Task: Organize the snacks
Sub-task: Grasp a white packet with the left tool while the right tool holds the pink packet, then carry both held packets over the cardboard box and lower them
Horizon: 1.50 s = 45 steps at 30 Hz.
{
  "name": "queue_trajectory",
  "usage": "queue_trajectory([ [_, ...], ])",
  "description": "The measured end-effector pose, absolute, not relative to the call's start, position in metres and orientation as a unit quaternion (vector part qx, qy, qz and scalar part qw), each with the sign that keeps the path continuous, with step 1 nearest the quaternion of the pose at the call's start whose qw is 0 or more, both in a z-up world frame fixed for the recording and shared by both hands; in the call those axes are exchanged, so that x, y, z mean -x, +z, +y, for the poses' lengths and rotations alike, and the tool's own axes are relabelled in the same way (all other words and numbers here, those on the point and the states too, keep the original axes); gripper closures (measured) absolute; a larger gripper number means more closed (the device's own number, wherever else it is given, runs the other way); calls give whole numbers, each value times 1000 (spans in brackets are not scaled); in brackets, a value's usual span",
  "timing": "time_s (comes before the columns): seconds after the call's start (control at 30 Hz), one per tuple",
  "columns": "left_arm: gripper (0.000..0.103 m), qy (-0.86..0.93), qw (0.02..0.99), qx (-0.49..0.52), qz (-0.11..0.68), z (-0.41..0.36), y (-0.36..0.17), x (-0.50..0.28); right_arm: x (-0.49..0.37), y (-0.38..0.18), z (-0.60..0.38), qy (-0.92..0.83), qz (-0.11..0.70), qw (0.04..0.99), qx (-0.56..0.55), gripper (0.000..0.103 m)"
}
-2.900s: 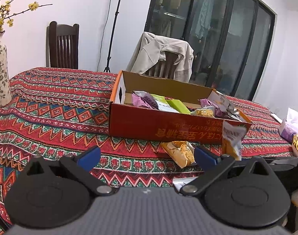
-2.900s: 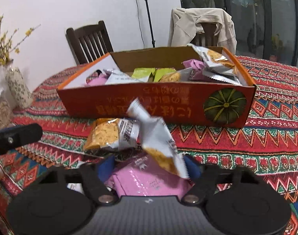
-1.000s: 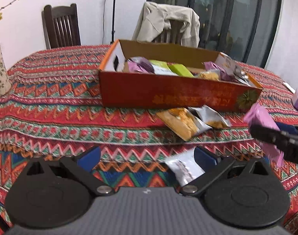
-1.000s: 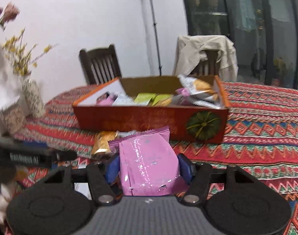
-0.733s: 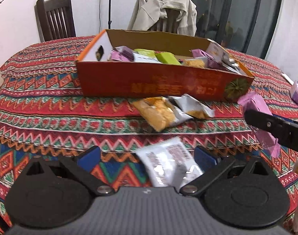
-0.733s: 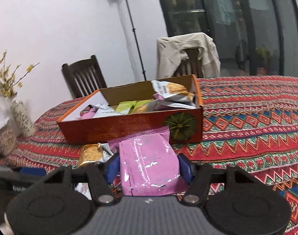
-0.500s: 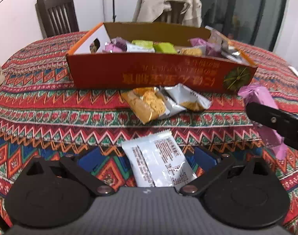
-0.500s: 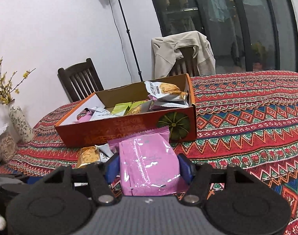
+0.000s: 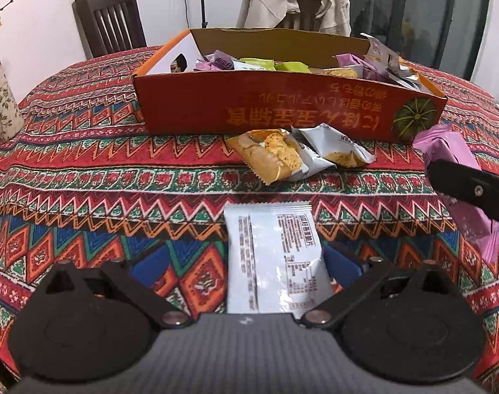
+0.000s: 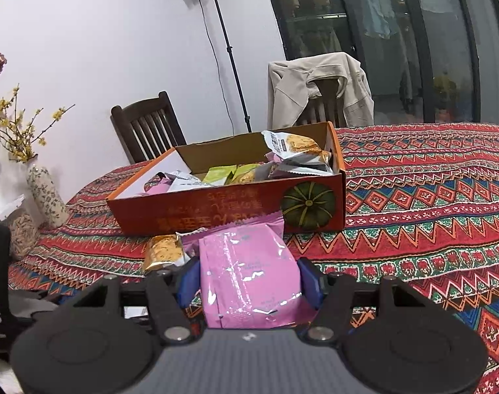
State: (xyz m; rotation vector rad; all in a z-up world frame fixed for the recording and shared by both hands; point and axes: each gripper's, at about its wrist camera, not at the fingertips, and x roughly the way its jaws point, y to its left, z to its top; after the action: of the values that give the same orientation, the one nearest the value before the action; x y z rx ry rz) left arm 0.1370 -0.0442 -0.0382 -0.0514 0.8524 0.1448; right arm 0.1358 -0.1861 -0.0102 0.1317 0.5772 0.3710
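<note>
On the patterned tablecloth (image 9: 85, 170), a white packet (image 9: 272, 256) lies between the left gripper's (image 9: 246, 262) wide, just-closing jaws, its long axis pointing toward the box (image 9: 249, 105). Right gripper (image 10: 249, 279) pinches a pink packet (image 10: 249, 275), short of the box.

Patterned table (image 9: 69, 177) bearing orange box (image 9: 282, 115), packets (image 9: 272, 262)

The orange box (image 9: 282, 111) ahead of the left claw (image 9: 246, 267) bears upside-down yellow East Asian lettering, unreadable. Print on the white packet (image 9: 272, 256) between its closing jaws is too small to read.
</note>
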Motion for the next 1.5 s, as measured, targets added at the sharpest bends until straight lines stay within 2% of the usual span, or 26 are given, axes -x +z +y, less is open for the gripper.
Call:
queue_trajectory([
  [0.07,12,63,910,22,409,-43,-36,-134,-136,-10,-186,182,283,940,-64,41],
  [0.13,28,56,913,18,403,-43,-34,-131,-136,-11,-186,181,284,939,-64,41],
  [0.17,33,52,915,17,401,-44,-33,-130,-137,-11,-186,180,285,939,-64,41],
  [0.2,43,47,916,16,399,-44,-32,-129,-137,-11,-186,180,285,939,-63,41],
  [0.33,50,34,920,23,390,-42,-31,-125,-137,-12,-186,178,288,939,-62,41],
  [1.0,53,19,943,23,332,-35,-5,-103,-137,-10,-183,184,277,941,-59,41],
  [1.5,53,12,962,35,270,-29,36,-127,-143,25,-175,178,238,954,-39,41],
])
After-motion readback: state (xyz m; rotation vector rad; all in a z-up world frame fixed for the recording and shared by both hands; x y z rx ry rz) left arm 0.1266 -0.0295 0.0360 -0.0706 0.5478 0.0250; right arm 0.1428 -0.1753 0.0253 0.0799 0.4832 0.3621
